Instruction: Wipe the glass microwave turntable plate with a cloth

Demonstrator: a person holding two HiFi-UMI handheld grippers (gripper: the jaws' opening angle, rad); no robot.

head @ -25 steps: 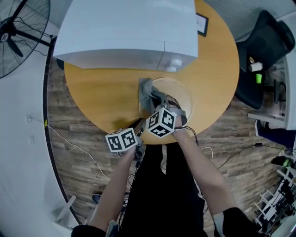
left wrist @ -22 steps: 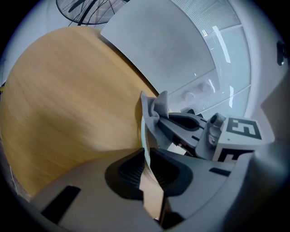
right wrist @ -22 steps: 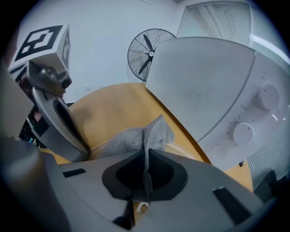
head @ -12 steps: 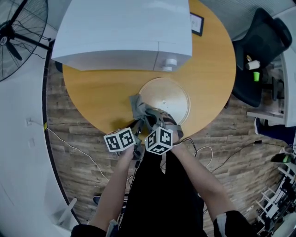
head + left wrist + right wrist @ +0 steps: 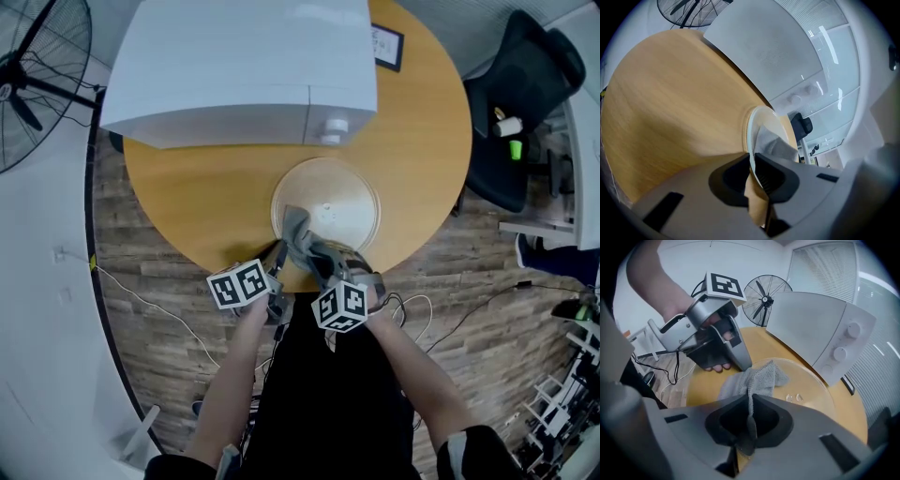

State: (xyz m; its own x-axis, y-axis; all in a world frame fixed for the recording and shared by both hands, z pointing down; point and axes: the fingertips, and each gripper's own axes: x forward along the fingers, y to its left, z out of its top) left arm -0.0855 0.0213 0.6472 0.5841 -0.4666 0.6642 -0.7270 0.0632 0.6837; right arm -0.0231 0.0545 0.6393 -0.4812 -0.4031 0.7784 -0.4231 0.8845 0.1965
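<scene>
Head view: a round wooden table (image 5: 187,187) carries a white microwave (image 5: 244,66) at its far edge and the glass turntable plate (image 5: 333,192) close to its near edge.

Left gripper view: the left gripper (image 5: 751,164) is clenched on the plate's rim.

Right gripper view: the right gripper (image 5: 750,413) pinches a grey cloth (image 5: 752,378) that lies on the plate's near side.

Risk: the smooth rim could slip from the jaws, and a wiping pull might then slide the plate off the table edge.

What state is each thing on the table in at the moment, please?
Glass plate: flat on the table, rim clamped.
Cloth: bunched, lying on the plate's near edge.
Left gripper: shut on the plate's rim.
Right gripper: shut on the cloth.
Microwave: door closed.
</scene>
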